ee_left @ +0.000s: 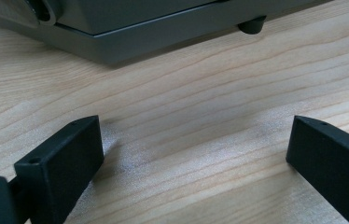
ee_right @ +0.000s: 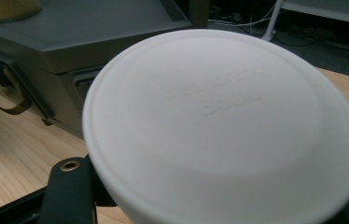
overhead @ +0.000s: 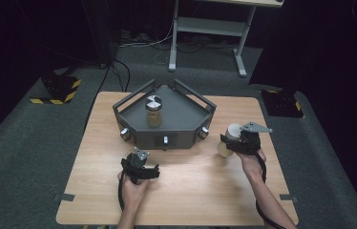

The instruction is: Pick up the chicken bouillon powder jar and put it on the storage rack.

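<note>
My right gripper (overhead: pixel 234 143) has its fingers clamped on the white-lidded jar (overhead: pixel 228 139), upright at the frame's right; the grey tray (overhead: pixel 186 125), already carrying a silver-lidded jar (overhead: pixel 153 111), lies up-left of it. My left gripper (overhead: pixel 140 168) fingers stand wide, empty

A light wooden counter (overhead: pixel 95 191) with rounded corners stands on dark grey carpeted floor (overhead: pixel 14 157), dimly lit, with black darkness closing in at the far sides. Beyond the counter, a pale grey metal table frame (overhead: pixel 207 26) stands on two feet, loose cables (overhead: pixel 143 40) lying beside it. Black floor plates edged with yellow-and-black hazard stripes (overhead: pixel 55 93) sit near both far corners.
</note>
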